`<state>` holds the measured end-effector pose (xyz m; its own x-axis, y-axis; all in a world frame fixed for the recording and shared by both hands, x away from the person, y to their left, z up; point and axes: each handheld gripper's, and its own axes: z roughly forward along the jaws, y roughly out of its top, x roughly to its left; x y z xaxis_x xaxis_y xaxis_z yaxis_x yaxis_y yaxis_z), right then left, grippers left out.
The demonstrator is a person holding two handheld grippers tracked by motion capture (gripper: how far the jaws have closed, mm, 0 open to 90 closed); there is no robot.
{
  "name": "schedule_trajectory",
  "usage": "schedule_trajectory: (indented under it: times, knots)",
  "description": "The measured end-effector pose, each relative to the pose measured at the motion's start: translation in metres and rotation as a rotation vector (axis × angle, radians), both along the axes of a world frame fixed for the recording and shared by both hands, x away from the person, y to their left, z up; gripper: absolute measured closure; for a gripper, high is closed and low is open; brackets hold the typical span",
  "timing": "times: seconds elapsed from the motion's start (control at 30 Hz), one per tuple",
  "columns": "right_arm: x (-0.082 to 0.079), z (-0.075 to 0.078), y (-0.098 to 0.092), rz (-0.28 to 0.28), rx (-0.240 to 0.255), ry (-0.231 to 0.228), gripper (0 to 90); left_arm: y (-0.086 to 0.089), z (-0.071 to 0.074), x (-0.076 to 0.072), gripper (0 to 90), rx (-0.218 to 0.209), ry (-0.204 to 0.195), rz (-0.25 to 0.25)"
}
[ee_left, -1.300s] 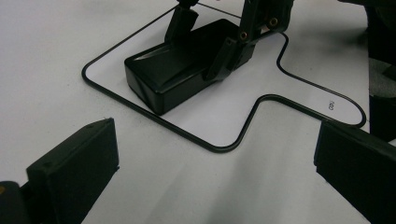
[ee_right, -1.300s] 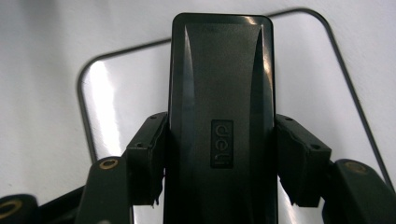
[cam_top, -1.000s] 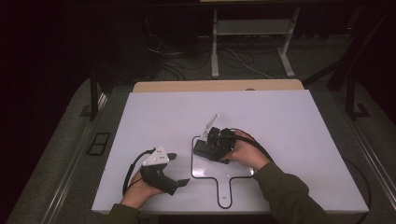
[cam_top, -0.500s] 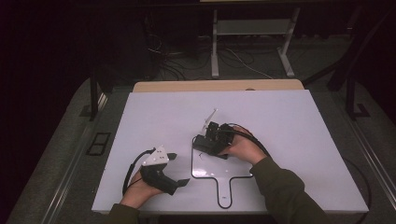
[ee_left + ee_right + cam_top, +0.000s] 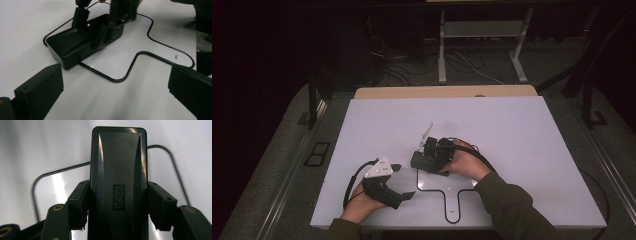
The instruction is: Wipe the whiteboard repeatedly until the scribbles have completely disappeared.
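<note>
A black oblong box [image 5: 117, 170] with a "deli" logo is clamped between the pads of my right gripper [image 5: 117, 207], which is shut on its two long sides. In the high view the black box [image 5: 421, 162] and right gripper [image 5: 428, 159] sit at the far left corner of a flat, glossy, paddle-shaped outline [image 5: 452, 200] on the white table [image 5: 512, 130]. The left gripper view shows the black box [image 5: 75, 47] resting over the outline's edge [image 5: 135, 62]. My left gripper [image 5: 402, 181] stands open near the table's front left, holding nothing, with the left gripper [image 5: 115, 95] aimed at the box.
The table's front edge runs just below both hands. A wooden board [image 5: 442, 92] adjoins the far edge. On the dark floor beyond are cables and a metal stand [image 5: 482, 30]. A cable [image 5: 352, 180] loops from the left gripper.
My right gripper has carried the black box a little to the left, to the outline's far left corner. The left gripper has stayed put.
</note>
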<state>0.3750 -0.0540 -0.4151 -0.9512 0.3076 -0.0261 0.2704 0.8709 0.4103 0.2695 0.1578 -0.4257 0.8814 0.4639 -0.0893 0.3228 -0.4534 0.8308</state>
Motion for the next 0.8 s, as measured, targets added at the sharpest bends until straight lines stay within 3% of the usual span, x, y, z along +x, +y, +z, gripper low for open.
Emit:
schedule_trajectory:
  times: [0.37,0.8]
  knots:
    - [0.024,0.000,-0.007,-0.086,-0.006,-0.002,38.7,0.000,0.000,0.000,0.0,-0.002,-0.001,-0.001]
    - [-0.014,0.001,0.010,0.039,-0.021,0.001,38.7,0.000,0.000,0.000,0.0,-0.001,0.000,0.000]
